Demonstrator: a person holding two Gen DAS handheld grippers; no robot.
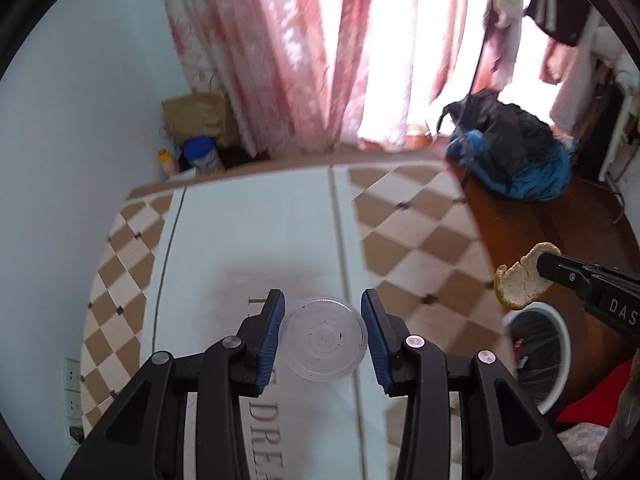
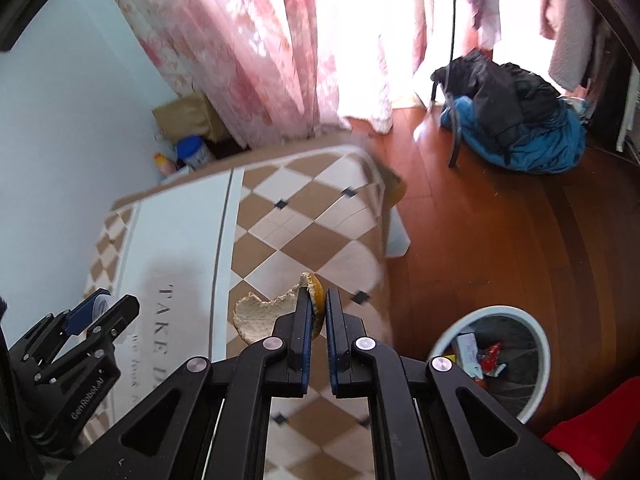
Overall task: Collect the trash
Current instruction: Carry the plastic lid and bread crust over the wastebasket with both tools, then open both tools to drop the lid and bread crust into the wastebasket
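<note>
Clear plastic lid (image 1: 323, 338), round and ribbed, sits between left claw (image 1: 323, 338) pads over bed (image 1: 256, 248) print "TAKE"; grip uncertain. Right claw (image 2: 319, 312), marked "DAS", clamps orange peel (image 2: 272, 314), pith outward, above bed edge, beside white bin (image 2: 528, 322).

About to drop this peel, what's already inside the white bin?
The white bin has a dark liner holding a white carton and red wrappers. Its near wall hides anything deeper.

L gripper (image 1: 323, 334) jaws spread wide; R gripper (image 2: 318, 312) pinched near-closed.
</note>
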